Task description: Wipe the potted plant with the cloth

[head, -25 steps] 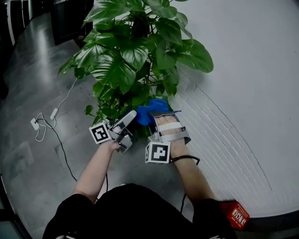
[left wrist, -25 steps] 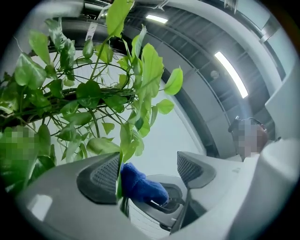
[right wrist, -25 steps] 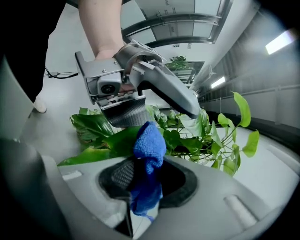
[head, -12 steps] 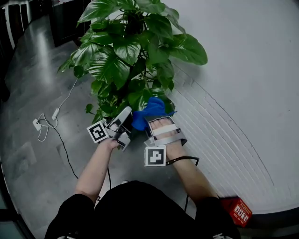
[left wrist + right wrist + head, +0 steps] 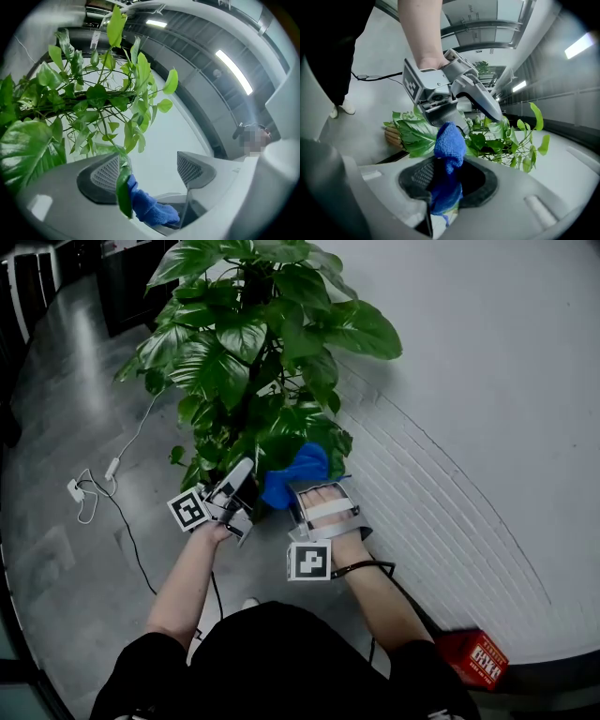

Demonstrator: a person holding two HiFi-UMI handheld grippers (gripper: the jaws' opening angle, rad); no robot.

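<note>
Nearest in the head view, the person's two forearms reach forward. By the wall's foot lies a red box point(image 5: 480, 659), which only this view shows.

The right gripper point(image 5: 300, 486) is clenched on the blue cloth point(image 5: 292, 474). Its own view shows the jaws pinched together with the cloth point(image 5: 449, 140) bunched up out of them. The cloth sits at the plant's lower leaves.

The left gripper point(image 5: 240, 482) is just beside the cloth. From above its jaws are hard to read. The left gripper view shows them standing apart, gripping nothing. A leaf point(image 5: 123, 192) hangs along the left pad point(image 5: 105, 174), with the cloth point(image 5: 150, 208) low between the jaws. The right gripper view shows the left gripper point(image 5: 461, 110) head-on, right behind the cloth.

Beyond stands the plant point(image 5: 253, 343), its leaves spreading wide. It is close against the white wall point(image 5: 469, 381) on the right, with little room there. To the left the grey floor point(image 5: 56, 427) is open, but a thin cable point(image 5: 94, 488) trails across it.
</note>
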